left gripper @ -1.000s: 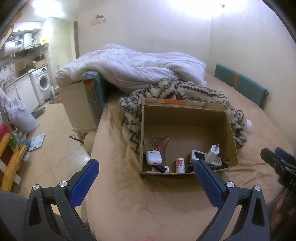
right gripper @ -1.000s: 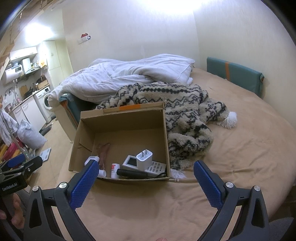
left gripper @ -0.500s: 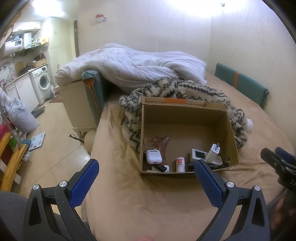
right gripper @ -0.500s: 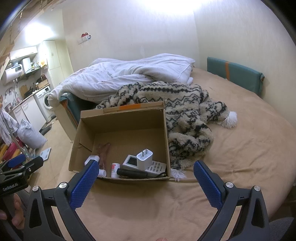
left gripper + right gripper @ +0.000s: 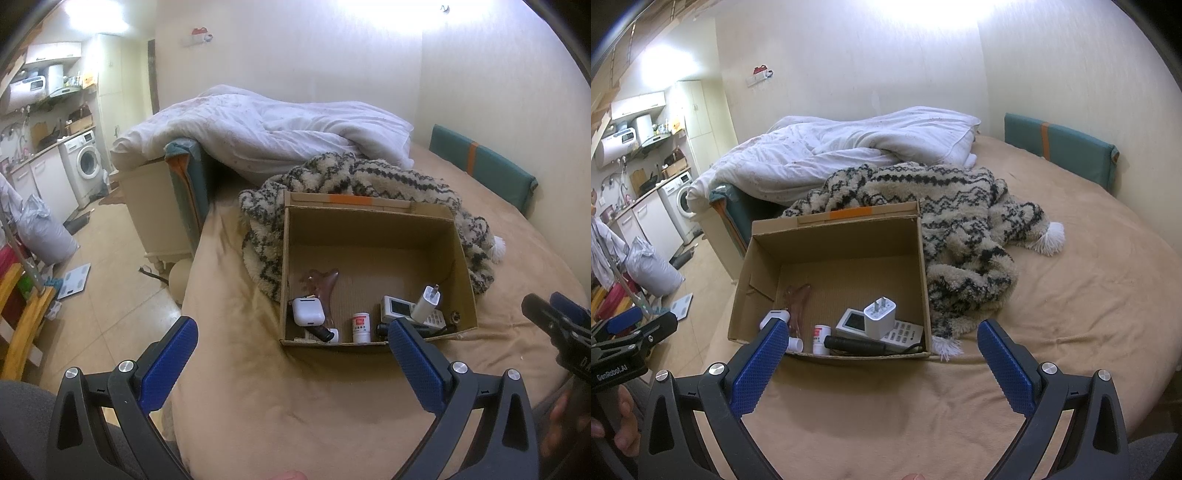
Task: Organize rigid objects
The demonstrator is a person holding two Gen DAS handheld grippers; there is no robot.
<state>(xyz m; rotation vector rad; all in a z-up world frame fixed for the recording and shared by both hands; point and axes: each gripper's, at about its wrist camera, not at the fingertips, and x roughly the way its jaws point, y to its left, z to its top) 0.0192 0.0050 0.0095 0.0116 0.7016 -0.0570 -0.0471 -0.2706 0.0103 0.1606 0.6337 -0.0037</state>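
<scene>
One label, "GenRobot.AI", showed on the left gripper [image 5: 631, 332]; both it and the right gripper [image 5: 882, 343] hovered spread wide, empty, before the cardboard box [image 5: 834, 240].

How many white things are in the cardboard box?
4 that show: an earbud case at the left, a small bottle with a red label in the middle, a plug charger leaning on a white remote-like device at the right. More may hide behind the box's near wall.

Cream walls [image 5: 923, 74] fill the top; a washing machine [image 5: 86, 162] stands at left on tiled floor [image 5: 110, 288].
</scene>
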